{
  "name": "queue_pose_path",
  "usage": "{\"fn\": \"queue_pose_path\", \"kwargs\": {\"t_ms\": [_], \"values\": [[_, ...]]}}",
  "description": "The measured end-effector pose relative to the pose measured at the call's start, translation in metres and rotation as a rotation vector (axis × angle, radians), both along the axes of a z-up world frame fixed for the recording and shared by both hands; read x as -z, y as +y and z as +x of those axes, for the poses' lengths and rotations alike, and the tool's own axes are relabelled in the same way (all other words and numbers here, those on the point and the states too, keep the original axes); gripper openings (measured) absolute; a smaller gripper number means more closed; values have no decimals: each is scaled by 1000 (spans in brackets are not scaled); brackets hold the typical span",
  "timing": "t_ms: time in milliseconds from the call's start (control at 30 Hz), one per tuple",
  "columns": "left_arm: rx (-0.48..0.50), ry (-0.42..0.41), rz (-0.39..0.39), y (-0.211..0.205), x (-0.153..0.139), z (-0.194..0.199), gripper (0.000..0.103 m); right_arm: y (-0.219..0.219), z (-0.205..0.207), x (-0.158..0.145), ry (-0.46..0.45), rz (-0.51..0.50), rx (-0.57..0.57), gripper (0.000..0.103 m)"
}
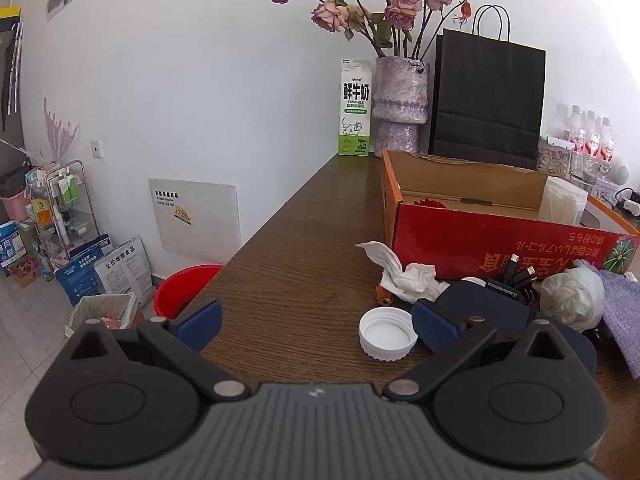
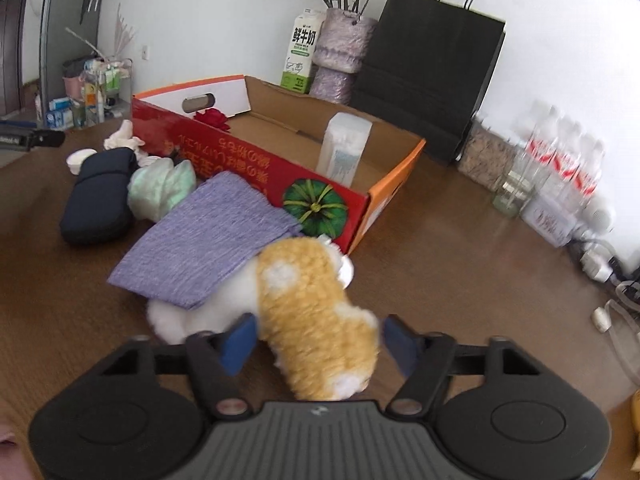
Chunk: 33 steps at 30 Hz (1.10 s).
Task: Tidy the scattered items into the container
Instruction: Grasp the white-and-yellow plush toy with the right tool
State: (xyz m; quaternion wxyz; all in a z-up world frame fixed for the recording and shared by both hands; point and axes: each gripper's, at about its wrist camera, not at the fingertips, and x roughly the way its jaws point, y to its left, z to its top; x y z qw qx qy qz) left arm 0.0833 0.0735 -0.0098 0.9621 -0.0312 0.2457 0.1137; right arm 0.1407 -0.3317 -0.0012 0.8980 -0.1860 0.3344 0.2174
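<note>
The right gripper (image 2: 318,340) has a fluffy yellow and white toy (image 2: 316,320) between its blue fingers (image 2: 238,342). One finger touches the toy's side, but the other finger looks a little apart from it, so the toy is not squeezed tight. The toy lies on the brown table (image 2: 460,272), just beside the near corner of the red cardboard box (image 2: 256,168). A purple cloth (image 2: 204,240) lies partly over the toy's white end and leans on the box's long red side.

The left gripper (image 1: 316,322) is wide open with nothing inside it. It hangs low over the table's left edge. A white bottle cap (image 1: 387,333) sits on the table, touching the inner side of one of its fingers. Near the cap lie a crumpled white tissue (image 1: 400,272) and a dark blue case (image 1: 492,304), both in front of the box's red wall.

Inside the box stand a clear plastic tub (image 2: 344,148) and a red flower (image 2: 212,118) (tucked in the far corner). A milk carton (image 1: 355,108) stands at the table's far edge by the wall.
</note>
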Motion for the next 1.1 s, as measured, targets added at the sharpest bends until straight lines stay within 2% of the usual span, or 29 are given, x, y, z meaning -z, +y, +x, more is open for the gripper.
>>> {"fn": "queue_pose_path", "kwargs": {"t_ms": [167,367,467,633,800,867,933,1100], "values": [[7,11,5,2,0,-5,103,2,-11,4,-3,1,54,55],[20,16,4,3,0,-10,103,10,-25,4,11,24,243,53],[34,15,7,3,0,-10,103,17,-33,3,17,26,300,54],[61,32,23,3,2,-8,103,24,-31,4,17,-4,230,74],[56,36,18,7,4,-9,103,32,-12,12,46,-84,146,76],[49,37,16,9,4,-9,103,31,-7,14,58,-53,140,73],[47,38,14,11,4,-10,103,29,-7,14,54,-30,163,55],[55,37,14,10,4,-11,103,22,-24,11,27,61,216,49]]}}
